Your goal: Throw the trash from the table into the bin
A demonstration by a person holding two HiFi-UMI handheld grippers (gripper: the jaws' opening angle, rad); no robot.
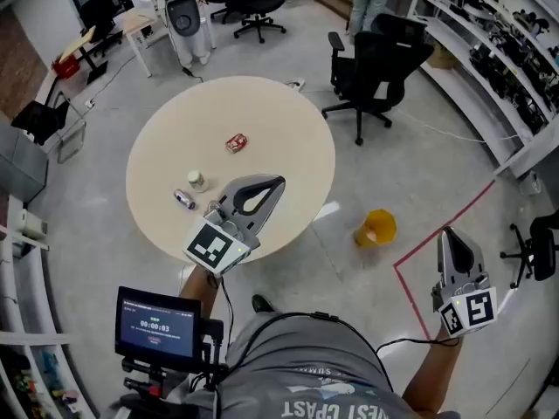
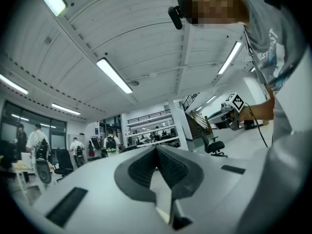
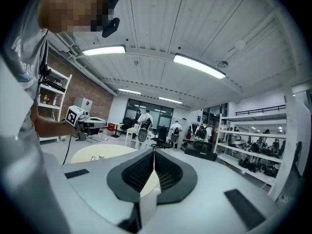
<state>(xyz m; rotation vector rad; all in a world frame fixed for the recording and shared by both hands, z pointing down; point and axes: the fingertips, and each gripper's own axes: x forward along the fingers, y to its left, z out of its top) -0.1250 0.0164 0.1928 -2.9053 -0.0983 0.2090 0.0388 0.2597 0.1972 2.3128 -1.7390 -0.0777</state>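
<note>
Left tongs [image 1: 278, 182] and right tongs [image 1: 448, 234] hang pressed together and empty, with a crushed red can [image 1: 236, 142] and other litter on the bench [image 1: 288, 116]; a loose pinch could drop pieces short of the yellow bin [image 1: 376, 228] on the floor to the right.

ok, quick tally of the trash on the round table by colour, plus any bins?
red crumpled piece: 1
small cream container: 1
silver-purple can: 1
yellow bin: 1
Total: 4 (3 trash, 1 bin). A pale bit beside the left hand-held gripper is too unclear to count.
</note>
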